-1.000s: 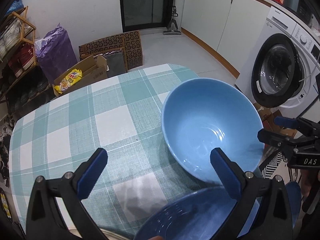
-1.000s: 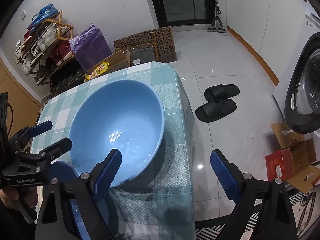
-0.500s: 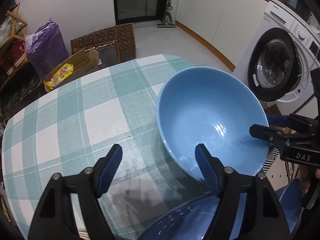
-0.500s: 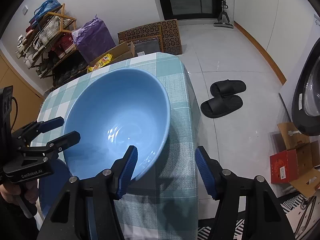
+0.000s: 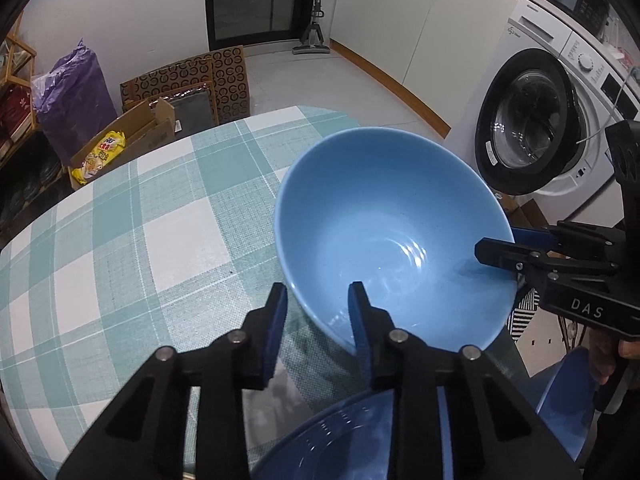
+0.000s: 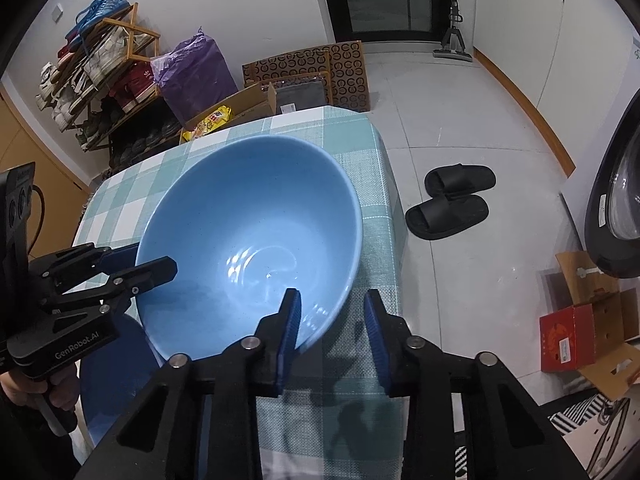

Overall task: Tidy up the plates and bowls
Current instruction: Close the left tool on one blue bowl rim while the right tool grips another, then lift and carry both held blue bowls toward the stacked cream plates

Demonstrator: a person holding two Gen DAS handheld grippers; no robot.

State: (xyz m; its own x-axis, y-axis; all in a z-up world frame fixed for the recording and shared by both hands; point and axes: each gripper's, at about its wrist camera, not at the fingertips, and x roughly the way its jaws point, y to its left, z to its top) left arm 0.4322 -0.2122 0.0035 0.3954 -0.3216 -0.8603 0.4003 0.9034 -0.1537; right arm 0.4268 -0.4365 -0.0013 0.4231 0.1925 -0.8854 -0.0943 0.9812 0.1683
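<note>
A large light blue bowl [image 5: 384, 216] [image 6: 248, 224] stands on the table near its right edge. My left gripper [image 5: 318, 304] straddles the bowl's near-left rim, one finger inside and one outside. Its jaws are closing and the pads meet the rim, which the right wrist view also shows [image 6: 138, 260]. My right gripper [image 6: 332, 308] straddles the near-right rim with its jaws closing. Its outer finger [image 6: 372, 312] still stands a little off the wall. A darker blue dish [image 5: 340, 444] [image 6: 112, 376] lies below the bowl at the near edge.
The green and white checked tablecloth [image 5: 160, 240] covers the table, whose right edge [image 6: 394, 240] drops to the tiled floor. Black slippers [image 6: 452, 200], cardboard boxes [image 6: 588, 320], a washing machine [image 5: 532, 144] and a shoe rack [image 6: 100, 72] stand around.
Both grippers' jaws went from wide apart to narrow around the bowl's rim. The bowl stayed where it was, and both hands barely moved.
</note>
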